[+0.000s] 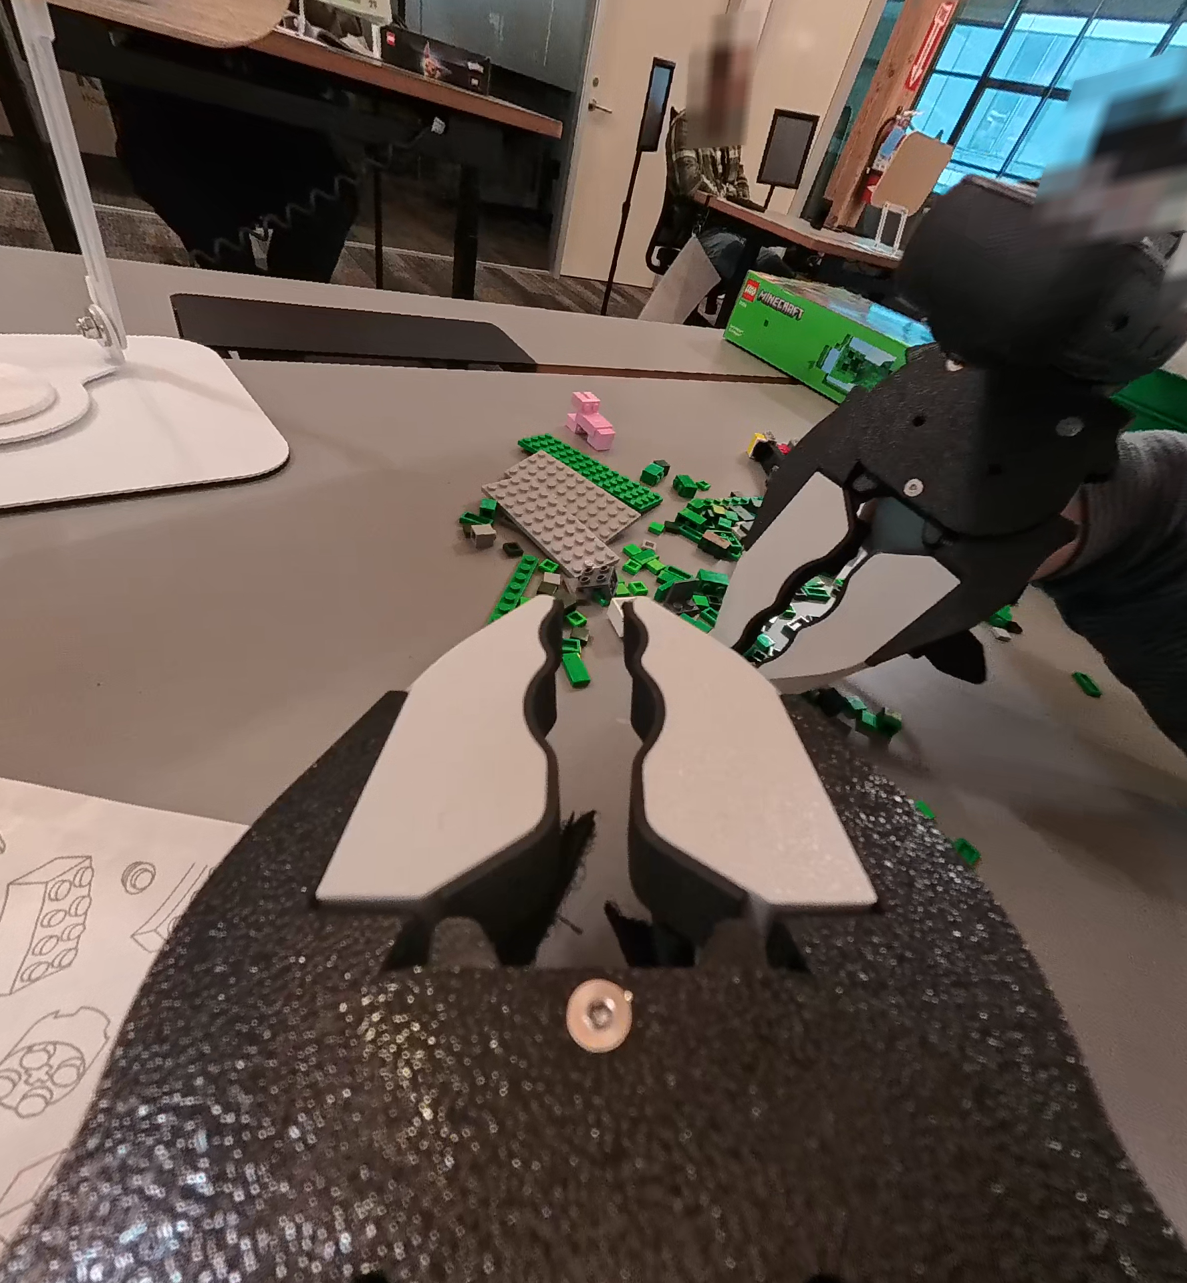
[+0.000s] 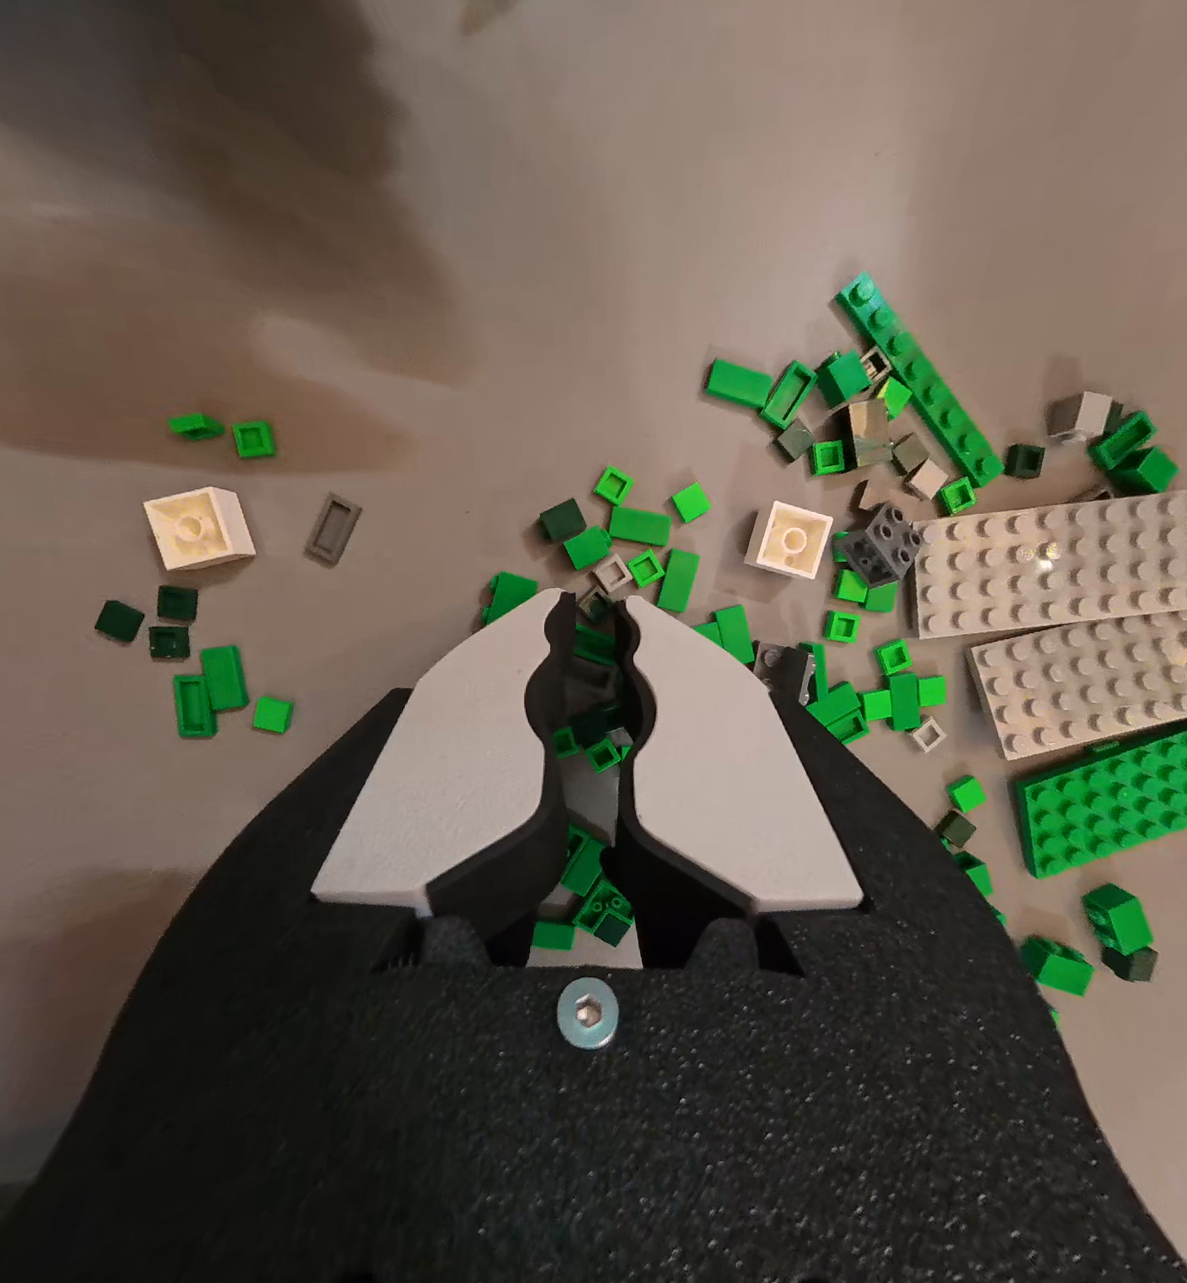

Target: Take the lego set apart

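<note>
The lego set lies in pieces on the grey table: two grey studded plates point(image 2: 1063, 562), a green plate point(image 2: 1132, 798), a long green strip point(image 2: 917, 375), two white bricks point(image 2: 198, 527) and several small green tiles point(image 2: 639, 524). My right gripper point(image 2: 592, 602) points down into the pile. Its jaws are nearly together on a small grey piece point(image 2: 589, 601) at the tips. My left gripper point(image 1: 594, 607) hovers in front of the pile, slightly open and empty. The right gripper also shows in the left wrist view point(image 1: 757, 656), beside the grey plates point(image 1: 563, 507).
A pink lego pig point(image 1: 589, 420) stands behind the plates. A green lego box point(image 1: 820, 340) lies at the table's back right. A white lamp base point(image 1: 91, 423) sits at the left and a printed paper sheet point(image 1: 42, 972) at the near left. A person sits at a far desk. My right fingertips sit around 11 cm from my left ones. The green plate point(image 2: 1132, 798) is about 15 cm from my right fingertips and 20 cm from my left. Seen from the left wrist view point(image 1: 610, 480) as well.
</note>
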Motion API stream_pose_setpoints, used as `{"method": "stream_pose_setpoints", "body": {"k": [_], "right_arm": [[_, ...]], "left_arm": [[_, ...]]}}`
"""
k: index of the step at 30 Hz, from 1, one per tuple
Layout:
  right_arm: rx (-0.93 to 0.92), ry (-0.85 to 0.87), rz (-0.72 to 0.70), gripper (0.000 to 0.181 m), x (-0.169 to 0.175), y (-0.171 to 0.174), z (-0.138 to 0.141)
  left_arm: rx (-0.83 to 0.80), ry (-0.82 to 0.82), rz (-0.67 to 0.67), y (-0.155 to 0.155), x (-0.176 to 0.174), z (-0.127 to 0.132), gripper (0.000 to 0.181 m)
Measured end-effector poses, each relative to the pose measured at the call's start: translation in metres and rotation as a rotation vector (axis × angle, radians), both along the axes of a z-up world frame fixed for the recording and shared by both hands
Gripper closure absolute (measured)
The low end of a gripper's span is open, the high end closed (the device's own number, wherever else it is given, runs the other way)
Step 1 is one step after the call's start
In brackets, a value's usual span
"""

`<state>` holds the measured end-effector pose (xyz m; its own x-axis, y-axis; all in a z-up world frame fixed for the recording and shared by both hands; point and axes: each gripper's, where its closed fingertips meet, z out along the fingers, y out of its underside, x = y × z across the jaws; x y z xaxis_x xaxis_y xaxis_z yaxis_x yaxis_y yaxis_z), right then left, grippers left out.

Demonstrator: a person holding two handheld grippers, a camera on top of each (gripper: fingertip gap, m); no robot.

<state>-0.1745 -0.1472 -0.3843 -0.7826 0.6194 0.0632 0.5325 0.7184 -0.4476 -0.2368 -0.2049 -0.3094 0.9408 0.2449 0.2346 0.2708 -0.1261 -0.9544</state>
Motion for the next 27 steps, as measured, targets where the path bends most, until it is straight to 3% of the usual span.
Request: {"method": "stream_pose_setpoints", "body": {"k": [7,13,19,27], "right_arm": [[0.055,0.048,0.028,0.172,0.001,0.004,0.008],[-0.074,-0.033,0.184,0.172,0.035,-0.039,0.033],[-0.015,-0.152,0.33,0.171,0.063,-0.074,0.025],[0.049,-0.164,0.329,0.171,0.061,-0.077,0.013]], "left_arm": [[0.002,-0.007,-0.005,0.0,0.001,0.0,0.165],[0.004,-0.013,-0.005,0.0,0.0,0.0,0.165],[0.011,-0.019,-0.004,0.0,0.0,0.0,0.165],[0.015,-0.028,-0.008,0.0,0.0,0.001,0.165]]}}
